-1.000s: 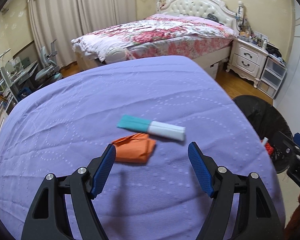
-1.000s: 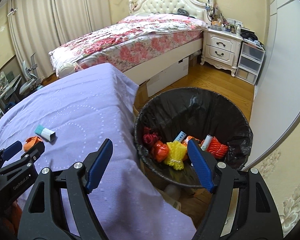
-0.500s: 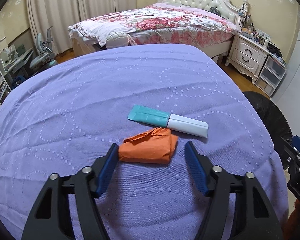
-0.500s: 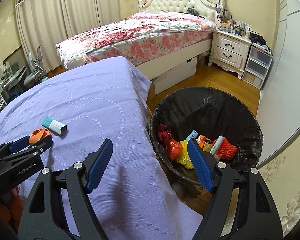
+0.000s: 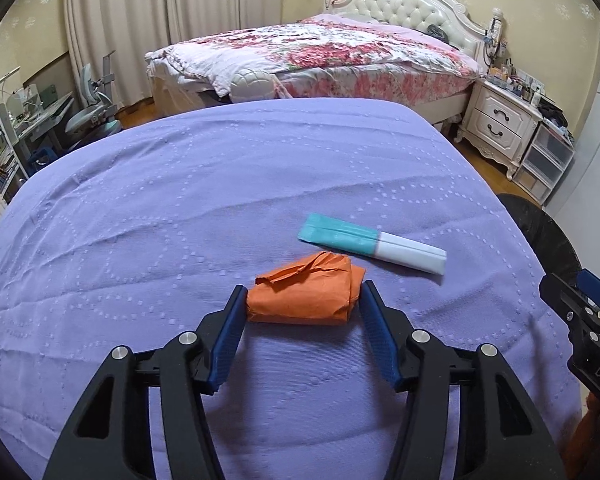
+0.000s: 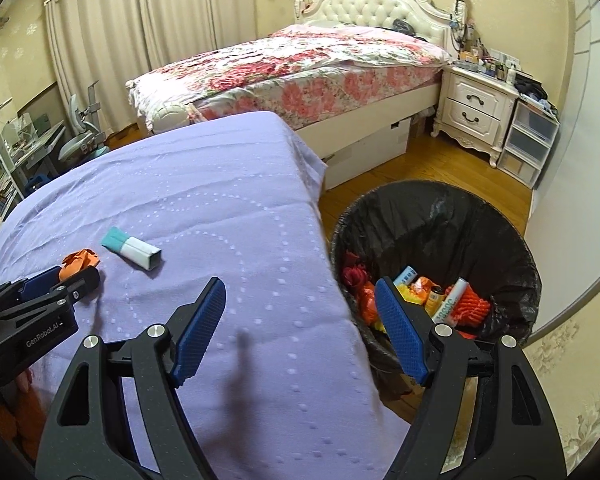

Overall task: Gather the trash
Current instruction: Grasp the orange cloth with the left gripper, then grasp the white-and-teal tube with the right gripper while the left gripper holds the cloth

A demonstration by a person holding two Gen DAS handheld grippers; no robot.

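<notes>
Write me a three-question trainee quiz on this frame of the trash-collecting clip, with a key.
1. True or false: the left hand-held gripper has the crumpled orange paper between its fingers.
2. Which piece of trash lies just beyond the orange paper on the purple cloth? A) a teal and white carton B) a glass bottle C) a banana peel
3. Fill in: the right hand-held gripper holds ____ and hangs over the cloth's edge beside the black-lined bin.

Key:
1. True; its jaws have just been closing around the paper, and the fingers look at or nearly at its sides.
2. A
3. nothing
</notes>
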